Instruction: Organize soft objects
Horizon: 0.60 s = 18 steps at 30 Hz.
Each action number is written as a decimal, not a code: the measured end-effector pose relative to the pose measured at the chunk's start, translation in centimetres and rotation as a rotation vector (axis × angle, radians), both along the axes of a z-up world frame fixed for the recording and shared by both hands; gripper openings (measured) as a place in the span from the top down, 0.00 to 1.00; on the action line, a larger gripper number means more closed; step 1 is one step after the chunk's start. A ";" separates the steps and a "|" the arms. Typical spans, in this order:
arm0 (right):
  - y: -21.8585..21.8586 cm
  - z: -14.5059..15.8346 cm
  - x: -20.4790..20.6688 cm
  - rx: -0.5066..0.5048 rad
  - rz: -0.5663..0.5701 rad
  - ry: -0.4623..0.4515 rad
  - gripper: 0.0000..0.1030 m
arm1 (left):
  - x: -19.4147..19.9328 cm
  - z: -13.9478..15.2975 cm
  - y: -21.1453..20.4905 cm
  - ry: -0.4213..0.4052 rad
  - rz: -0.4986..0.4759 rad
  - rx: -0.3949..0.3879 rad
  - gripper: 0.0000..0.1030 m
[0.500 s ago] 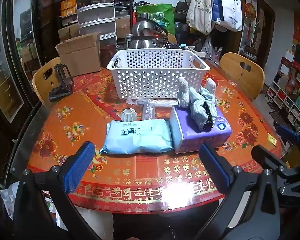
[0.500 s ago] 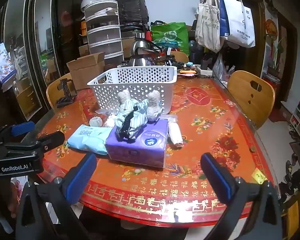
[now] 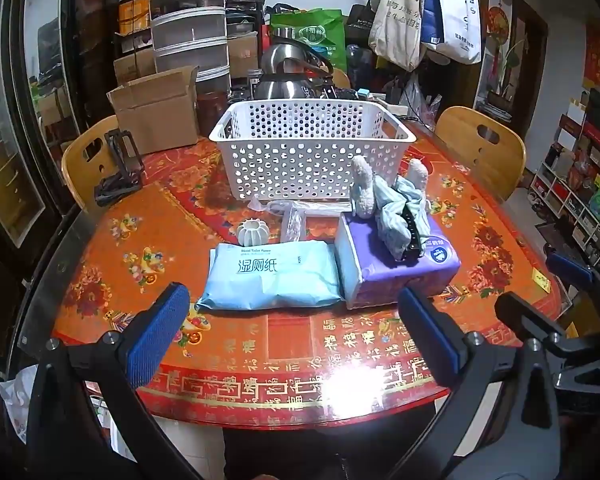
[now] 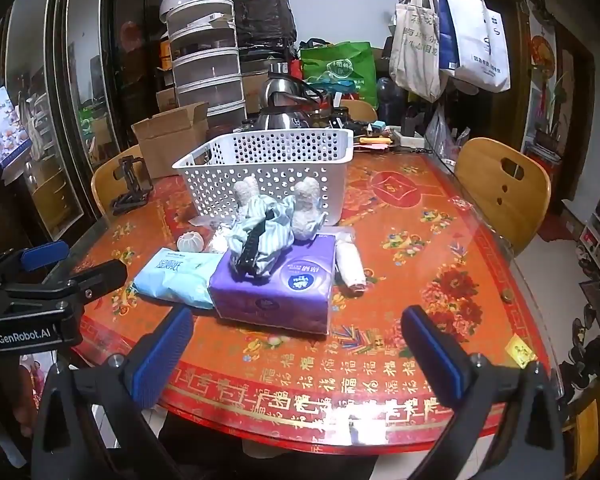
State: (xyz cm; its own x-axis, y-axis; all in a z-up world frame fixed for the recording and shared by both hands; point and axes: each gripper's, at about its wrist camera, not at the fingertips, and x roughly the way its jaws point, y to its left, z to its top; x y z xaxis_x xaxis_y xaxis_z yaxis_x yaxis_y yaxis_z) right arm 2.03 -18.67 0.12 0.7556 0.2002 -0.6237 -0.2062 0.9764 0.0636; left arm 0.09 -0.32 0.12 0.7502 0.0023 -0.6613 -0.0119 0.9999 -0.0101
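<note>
Left wrist view: my left gripper (image 3: pixel 292 324) is spread wide over the table edge (image 3: pixel 260 400), right gripper (image 4: pixel 296 344) too, both holding nothing. Blue wipes pack (image 3: pixel 270 274) touches the purple tissue pack (image 3: pixel 396 272), with what looks like a plush toy (image 3: pixel 388 204) on top, in front of the white basket (image 3: pixel 308 152).

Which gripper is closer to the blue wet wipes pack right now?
Left. The left gripper hangs open directly before the wet wipes pack; the right gripper faces the purple tissue pack, wipes off to its left.
</note>
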 end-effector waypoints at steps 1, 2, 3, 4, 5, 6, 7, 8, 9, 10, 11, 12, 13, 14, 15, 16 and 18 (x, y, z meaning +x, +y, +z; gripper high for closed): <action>-0.2 -0.2 0.1 0.002 -0.001 0.003 0.00 | 0.1 -0.2 0.1 0.000 -0.001 -0.004 0.00; 0.0 -0.2 0.1 0.001 -0.003 0.005 0.00 | 0.1 -0.2 0.0 0.000 -0.002 -0.005 0.00; -0.1 -0.2 0.1 0.001 -0.003 0.005 0.00 | 0.1 -0.1 0.0 0.000 -0.004 -0.006 0.00; -0.1 -0.2 0.2 0.001 -0.002 0.006 0.00 | 0.1 -0.1 0.1 0.000 -0.004 -0.007 0.00; -0.1 -0.2 0.2 0.001 -0.002 0.005 0.00 | 0.1 -0.1 0.0 0.002 -0.005 -0.007 0.00; -0.1 -0.2 0.2 0.002 -0.001 0.004 0.00 | 0.0 -0.1 0.1 0.001 -0.006 -0.009 0.00; -0.1 -0.2 0.2 0.002 -0.001 0.006 0.00 | 0.0 -0.2 0.1 0.002 -0.007 -0.010 0.00; -0.1 -0.2 0.2 0.002 -0.002 0.005 0.00 | 0.0 -0.2 0.1 0.003 -0.008 -0.010 0.00; -0.1 -0.2 0.2 0.002 -0.002 0.005 0.00 | 0.0 -0.1 0.1 0.002 -0.010 -0.011 0.00; -0.1 -0.2 0.2 0.002 -0.003 0.005 0.00 | 0.0 -0.1 0.1 0.002 -0.010 -0.011 0.00; -0.1 -0.2 0.2 0.002 -0.003 0.006 0.00 | 0.0 -0.1 0.1 0.000 -0.010 -0.010 0.00; -0.1 -0.2 0.2 0.003 -0.002 0.006 0.00 | 0.0 -0.1 0.1 -0.001 -0.010 -0.009 0.00; -0.1 -0.2 0.2 0.002 -0.003 0.006 0.00 | -0.1 0.0 0.1 -0.002 -0.010 -0.009 0.00; -0.1 -0.2 0.2 0.001 -0.003 0.005 0.00 | -0.1 0.0 0.1 -0.002 -0.009 -0.009 0.00; -0.1 -0.1 0.2 0.002 -0.003 0.005 0.00 | 0.0 0.0 0.1 -0.002 -0.009 -0.010 0.00; -0.1 -0.1 0.2 0.002 -0.002 0.004 0.00 | -0.1 0.0 0.1 -0.002 -0.009 -0.009 0.00; -0.1 -0.1 0.2 0.003 -0.003 0.004 0.00 | -0.1 0.0 0.1 -0.002 -0.010 -0.010 0.00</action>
